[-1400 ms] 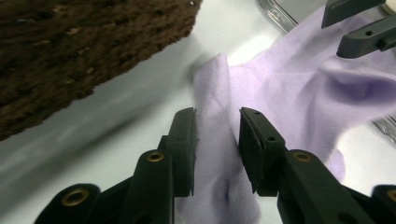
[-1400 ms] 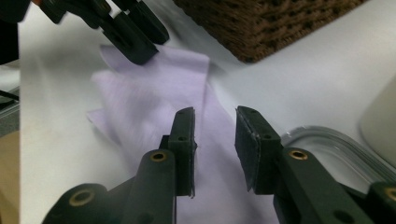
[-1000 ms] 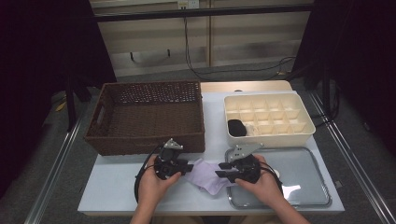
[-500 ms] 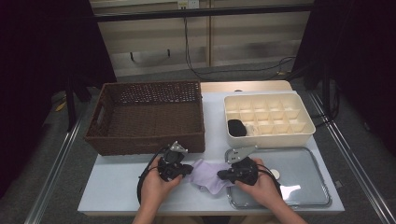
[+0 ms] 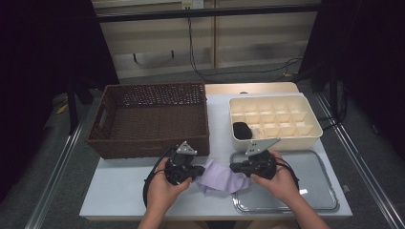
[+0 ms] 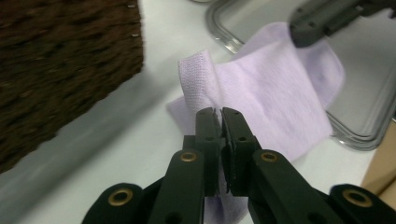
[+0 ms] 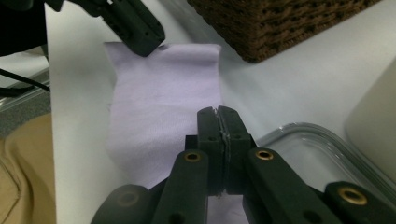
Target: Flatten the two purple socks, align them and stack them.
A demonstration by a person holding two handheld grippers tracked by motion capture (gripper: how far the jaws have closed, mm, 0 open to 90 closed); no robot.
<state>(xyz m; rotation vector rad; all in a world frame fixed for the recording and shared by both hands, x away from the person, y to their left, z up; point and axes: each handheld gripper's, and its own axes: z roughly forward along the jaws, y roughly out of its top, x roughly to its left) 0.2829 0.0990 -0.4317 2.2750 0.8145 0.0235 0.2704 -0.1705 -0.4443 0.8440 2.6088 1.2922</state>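
At lower centre, my left tool [image 5: 198, 170] has just closed on the left edge of the lilac cloth [image 5: 222, 177]; my right tool [image 5: 235, 167] has just clamped the right edge. I judge lifting can start. The cloth hangs slack between them, above the counter [image 5: 119, 191], beside the metal tray [image 5: 315, 191].

The table [image 5: 119, 200] is being looked down on from above the person's side, facing forward, from well back; each gripper view is being taken close along its own black jaws, nearly level with the tabletop; the lilac cloth [image 5: 222, 175], the wicker basket [image 5: 148, 119] and the metal tray [image 5: 315, 191] are being shared by all three views.
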